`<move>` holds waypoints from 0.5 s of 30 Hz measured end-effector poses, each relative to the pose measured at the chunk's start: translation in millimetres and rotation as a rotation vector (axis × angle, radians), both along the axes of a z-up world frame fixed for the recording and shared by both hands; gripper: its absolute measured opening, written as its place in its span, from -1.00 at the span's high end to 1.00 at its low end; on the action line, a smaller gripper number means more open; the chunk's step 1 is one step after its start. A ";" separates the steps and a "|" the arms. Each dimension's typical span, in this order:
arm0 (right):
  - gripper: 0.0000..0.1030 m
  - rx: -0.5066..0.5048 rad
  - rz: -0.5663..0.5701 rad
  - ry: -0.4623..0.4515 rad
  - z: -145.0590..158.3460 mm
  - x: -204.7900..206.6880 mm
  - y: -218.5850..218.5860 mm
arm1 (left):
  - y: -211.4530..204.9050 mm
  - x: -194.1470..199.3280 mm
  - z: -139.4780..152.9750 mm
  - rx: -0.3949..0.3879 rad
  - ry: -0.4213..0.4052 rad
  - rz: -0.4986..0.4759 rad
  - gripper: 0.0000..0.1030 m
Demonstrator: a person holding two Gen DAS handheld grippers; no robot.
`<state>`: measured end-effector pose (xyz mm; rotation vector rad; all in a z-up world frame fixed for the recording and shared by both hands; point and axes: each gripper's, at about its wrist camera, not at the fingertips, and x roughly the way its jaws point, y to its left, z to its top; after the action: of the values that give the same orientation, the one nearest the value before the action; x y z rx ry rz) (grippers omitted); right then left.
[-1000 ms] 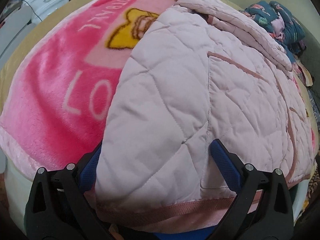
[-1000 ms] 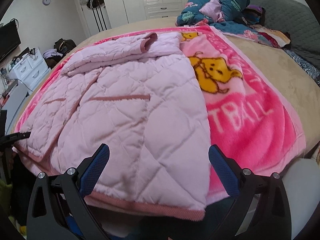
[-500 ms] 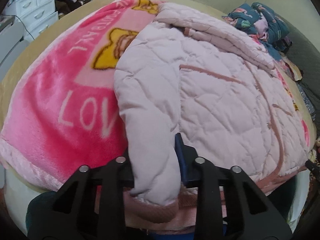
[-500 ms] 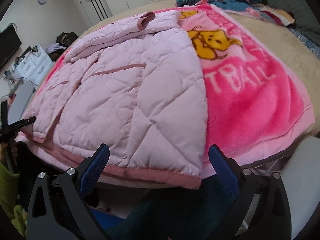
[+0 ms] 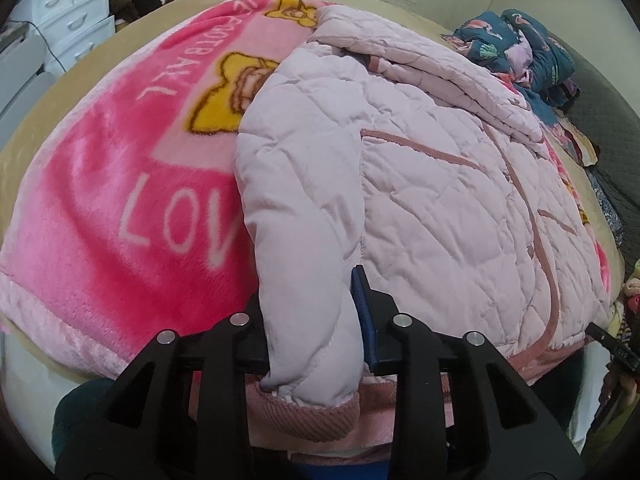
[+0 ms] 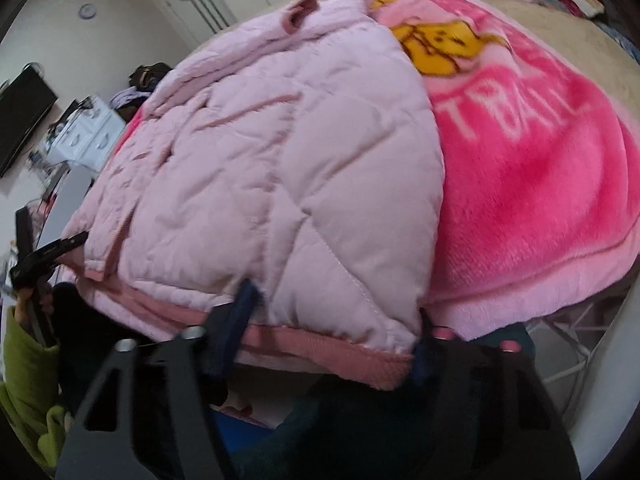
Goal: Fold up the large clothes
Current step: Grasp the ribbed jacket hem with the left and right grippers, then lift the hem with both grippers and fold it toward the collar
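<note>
Jacket lies flat on the pink blanket with the left gripper clamped on its hem corner and the right gripper just closing around the other, so lift both evenly once pinched.

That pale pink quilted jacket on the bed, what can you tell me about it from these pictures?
The jacket is pale pink, puffy, stitched in diamonds, with darker pink ribbed trim along the hem and pocket slits. It lies flat on a bright pink plush blanket, one sleeve folded across its far end. The left gripper pinches one hem corner into a bunch. The right gripper has just been closing around the other corner; whether its pads press yet is unclear.
</note>
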<state>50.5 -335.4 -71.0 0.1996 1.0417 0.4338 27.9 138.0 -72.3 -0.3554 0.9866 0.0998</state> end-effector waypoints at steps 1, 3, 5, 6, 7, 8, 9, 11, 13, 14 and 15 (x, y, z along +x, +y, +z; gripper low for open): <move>0.34 0.005 0.005 -0.015 5.1 -1.4 -0.3 | 0.4 -1.1 -0.5 0.000 0.004 0.000 0.50; 0.47 0.036 0.016 -0.055 16.9 -4.4 -1.9 | 1.1 -3.0 -1.8 0.000 0.015 0.001 0.41; 0.48 0.067 0.026 -0.081 25.1 -4.1 -2.5 | 2.4 -6.0 -2.9 -0.008 0.026 -0.001 0.31; 0.47 0.062 0.033 -0.077 25.6 -2.2 -2.2 | 2.5 -6.2 -3.9 -0.009 0.032 -0.004 0.27; 0.41 0.056 0.034 -0.067 24.3 0.1 -1.7 | 3.1 -6.7 -6.4 -0.015 0.047 -0.008 0.16; 0.32 0.058 0.038 -0.045 19.7 2.6 -0.6 | 3.8 -7.0 -8.6 -0.023 0.056 -0.009 0.11; 0.18 0.060 0.040 -0.028 15.5 5.7 1.2 | 4.2 -7.2 -11.0 -0.031 0.065 -0.011 0.11; 0.16 0.061 0.032 -0.003 6.3 8.7 3.4 | 2.2 -6.4 -12.6 -0.025 0.072 -0.012 0.17; 0.23 0.073 0.027 -0.011 6.1 8.1 3.1 | -0.4 -6.1 -11.0 -0.017 0.060 -0.018 0.45; 0.31 0.078 0.028 -0.020 7.7 6.9 3.0 | -1.7 -6.7 -8.6 -0.013 0.043 -0.014 0.61; 0.51 0.072 0.034 -0.050 14.4 4.9 3.0 | -3.6 -7.1 -5.6 -0.007 0.031 -0.014 0.65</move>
<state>55.5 -332.4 -56.5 0.2349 0.9825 0.5052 20.8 134.5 -77.9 -0.3543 1.0207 0.0892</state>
